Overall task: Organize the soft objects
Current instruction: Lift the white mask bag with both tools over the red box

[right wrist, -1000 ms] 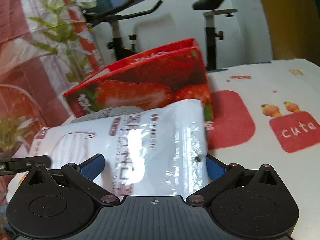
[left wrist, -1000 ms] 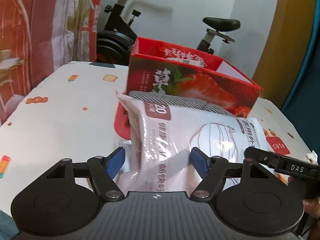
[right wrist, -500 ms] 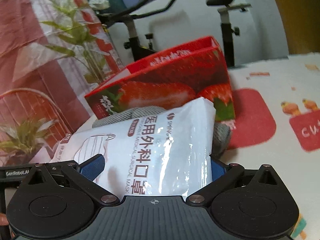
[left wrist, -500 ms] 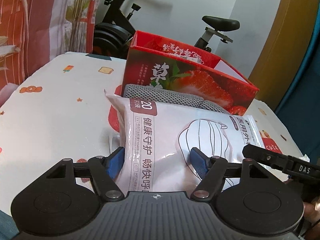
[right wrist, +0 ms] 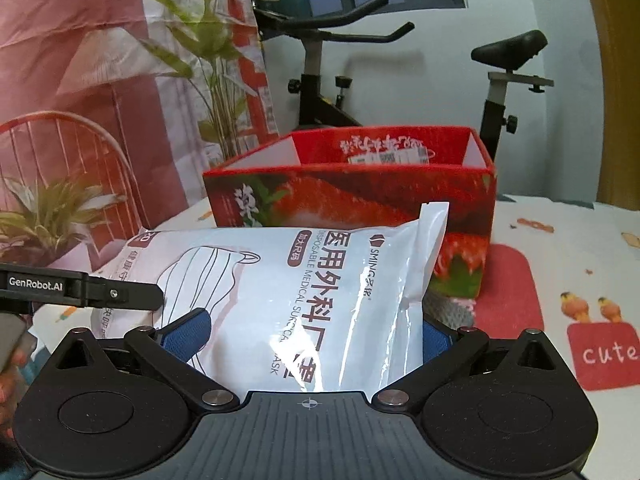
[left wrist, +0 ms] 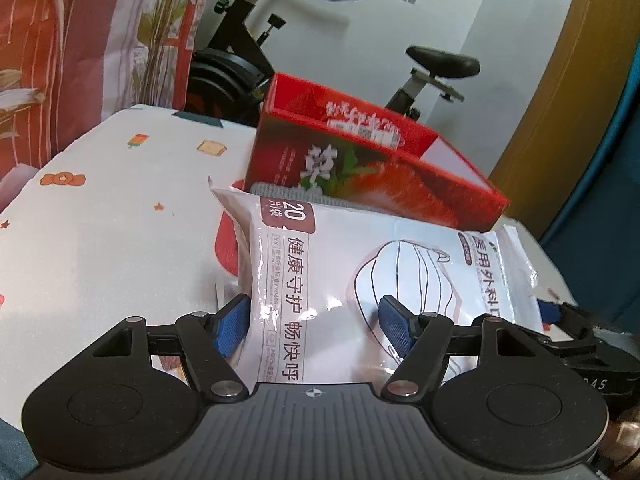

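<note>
Nearest in both wrist views, a white mask packet (left wrist: pixel 360 276) (right wrist: pixel 304 300), printed with a mask outline and Chinese lettering, held by its two ends. Clamped on one end, the left gripper (left wrist: pixel 316 320), blue fingers (left wrist: pixel 394 328) pressing into the plastic so that the film creases around them. Clamped on the other end, the right gripper (right wrist: pixel 304 338), one blue finger (right wrist: pixel 188 334) against the packet's printed face, the opposite one mostly hidden behind the packet's edge. Seen from the left wrist, to the right of the packet, the black body of the right gripper; seen from the right wrist, to the left of the packet, the black arm of the left gripper marked with white lettering. Packet raised off the counter (left wrist: pixel 100 220) (right wrist: pixel 580 248), its far edge reaching toward the box. Just beyond and below the packet, a grey knitted cloth (left wrist: pixel 280 194) (right wrist: pixel 448 308), lying against the foot of the box. Directly behind the packet, a red strawberry box (left wrist: pixel 380 172) (right wrist: pixel 352 188), open at the top, with a white label inside its far wall. Under the box and packet, a white cloth-covered counter with small cartoon prints and red patches, one reading "cute" (right wrist: pixel 606 354), to the right of the packet. Behind the box, a black exercise bike (left wrist: pixel 248 64) (right wrist: pixel 320 80); left of the box, a printed curtain (left wrist: pixel 80 40) (right wrist: pixel 80 60).
</note>
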A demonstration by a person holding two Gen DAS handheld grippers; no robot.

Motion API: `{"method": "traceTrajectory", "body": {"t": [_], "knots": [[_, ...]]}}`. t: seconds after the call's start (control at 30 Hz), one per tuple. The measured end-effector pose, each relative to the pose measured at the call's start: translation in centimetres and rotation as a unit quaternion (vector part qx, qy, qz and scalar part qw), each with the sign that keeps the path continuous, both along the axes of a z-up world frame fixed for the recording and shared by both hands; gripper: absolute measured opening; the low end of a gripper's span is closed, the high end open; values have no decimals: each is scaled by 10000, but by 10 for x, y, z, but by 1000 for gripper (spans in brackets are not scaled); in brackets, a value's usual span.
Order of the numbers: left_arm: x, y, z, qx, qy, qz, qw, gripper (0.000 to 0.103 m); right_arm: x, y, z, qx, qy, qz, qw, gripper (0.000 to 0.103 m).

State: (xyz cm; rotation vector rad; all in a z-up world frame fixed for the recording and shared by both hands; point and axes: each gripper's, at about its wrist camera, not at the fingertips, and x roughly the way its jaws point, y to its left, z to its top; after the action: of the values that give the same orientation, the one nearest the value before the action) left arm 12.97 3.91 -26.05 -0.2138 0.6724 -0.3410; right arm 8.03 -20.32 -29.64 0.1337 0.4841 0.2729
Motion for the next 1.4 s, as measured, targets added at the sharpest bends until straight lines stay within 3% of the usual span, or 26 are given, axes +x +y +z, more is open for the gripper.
{"method": "traceTrajectory", "body": {"t": [0.17,0.3,0.47,0.57,0.77,0.87,0.97,1.03,1.2,1.3,1.4], "knots": [[3,1,21,-169,-192,-119,9996,72,5,0,20,-56,-75,117,9999,101],[5,-9,39,104,-530,-237,9983,73,14,3,35,-90,-84,175,9998,101],[12,-13,27,-53,-350,-411,9985,71,27,8,28,61,167,393,9991,97],[19,-13,10,106,-127,-276,9995,68,32,10,15,-164,350,208,9990,97],[28,0,-9,-6,204,-101,9997,66,28,-34,1,228,328,-702,9967,98],[30,0,-15,-19,244,-110,9996,67,35,-53,-11,473,482,-904,9936,98],[32,0,-18,-19,266,-115,9996,67,44,-63,-22,883,575,-701,9920,97],[34,1,-21,-83,326,-90,9994,67,45,-64,-24,1121,620,-581,9901,89],[34,-1,-23,-138,398,-74,9991,68,34,-35,-2,431,183,-98,9989,87],[35,-2,-25,-184,437,-69,9989,70,43,-34,-3,426,375,-67,9984,86],[37,-1,-25,-249,468,-103,9985,71,60,-44,-15,795,793,74,9936,84]]}}
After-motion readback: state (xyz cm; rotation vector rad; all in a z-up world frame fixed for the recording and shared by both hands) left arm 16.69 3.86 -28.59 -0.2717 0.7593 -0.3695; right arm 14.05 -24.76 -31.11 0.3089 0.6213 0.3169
